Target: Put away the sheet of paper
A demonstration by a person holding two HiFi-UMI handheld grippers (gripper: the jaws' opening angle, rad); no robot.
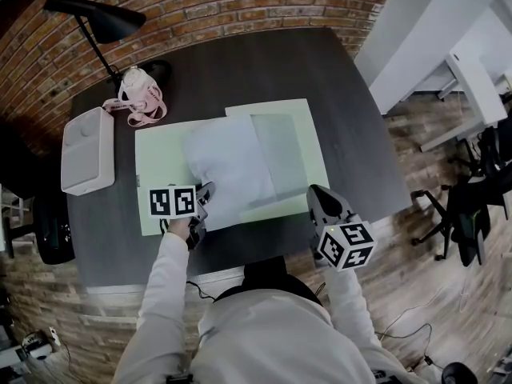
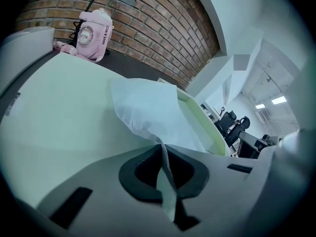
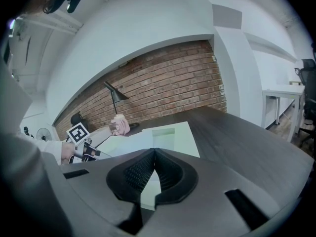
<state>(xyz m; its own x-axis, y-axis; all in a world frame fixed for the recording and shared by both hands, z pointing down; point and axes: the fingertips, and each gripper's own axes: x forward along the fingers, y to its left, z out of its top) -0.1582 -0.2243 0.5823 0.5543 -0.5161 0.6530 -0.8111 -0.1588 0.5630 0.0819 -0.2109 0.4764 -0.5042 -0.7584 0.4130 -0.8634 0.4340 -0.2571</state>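
A white sheet of paper [image 1: 228, 166] lies curled over a pale green folder [image 1: 308, 126] in the middle of the dark table [image 1: 240, 62]. My left gripper [image 1: 206, 192] is shut on the sheet's near left corner, which is lifted off the table. In the left gripper view the sheet [image 2: 148, 115] runs as a thin edge between the closed jaws of the left gripper [image 2: 163, 152], above a pale green surface [image 2: 59, 112]. My right gripper [image 1: 314, 192] hovers at the folder's near right corner. In its own view the right gripper [image 3: 154, 154] is shut with nothing held.
A white box [image 1: 86, 150] sits at the table's left edge. A pink object [image 1: 140, 94] with a strap and a black lamp [image 1: 100, 18] stand at the back left. A white desk [image 1: 472, 78] and black chairs [image 1: 472, 198] are off to the right.
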